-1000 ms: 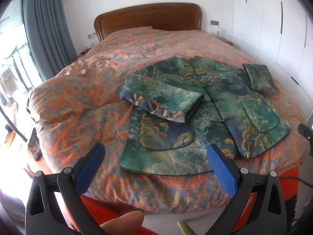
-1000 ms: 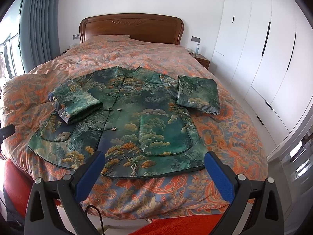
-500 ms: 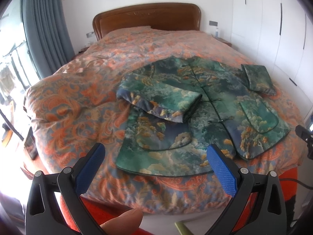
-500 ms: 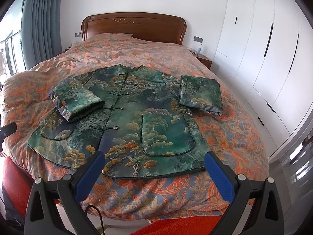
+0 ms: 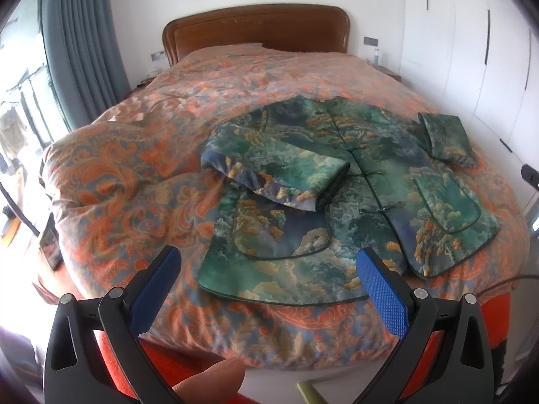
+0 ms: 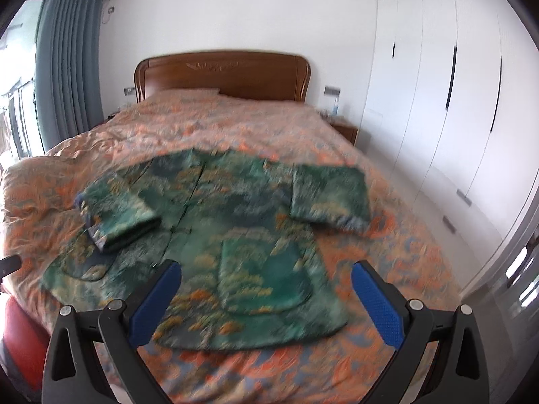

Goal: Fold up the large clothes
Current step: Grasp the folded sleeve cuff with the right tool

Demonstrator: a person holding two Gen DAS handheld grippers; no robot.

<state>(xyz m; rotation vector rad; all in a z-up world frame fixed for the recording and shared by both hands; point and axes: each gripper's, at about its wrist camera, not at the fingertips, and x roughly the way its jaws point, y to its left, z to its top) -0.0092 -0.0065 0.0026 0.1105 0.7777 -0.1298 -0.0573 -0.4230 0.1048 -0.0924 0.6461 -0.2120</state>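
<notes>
We looked out over a wide bed (image 5: 134, 181) covered by an orange and blue paisley quilt, with a carved wooden headboard (image 5: 256, 30) against the white wall behind it. White wardrobe doors (image 6: 438, 101) ran along the right side of the room, and a grey-blue curtain (image 5: 84, 43) hung at the left by the bright window.

The garment we were to fold, a green brocade jacket (image 5: 337, 202) patterned with trees and clouds, lay face up on the near half of the bed, its hem close to the foot edge and its collar towards the headboard. Knot buttons ran down its closed front. One sleeve (image 5: 273, 175) was folded inward and rested on the jacket's body on the curtain side. The other sleeve (image 5: 444, 134) lay doubled on itself beside the shoulder on the wardrobe side, resting on the quilt.

Our left gripper (image 5: 269, 289) hung above the foot of the bed with its blue-padded fingers spread wide, touching nothing. Our right gripper (image 6: 266, 298) was likewise spread apart and empty; its view was blurred. A fingertip (image 5: 212, 380) showed at the bottom of the left wrist view, under the gripper frame.
</notes>
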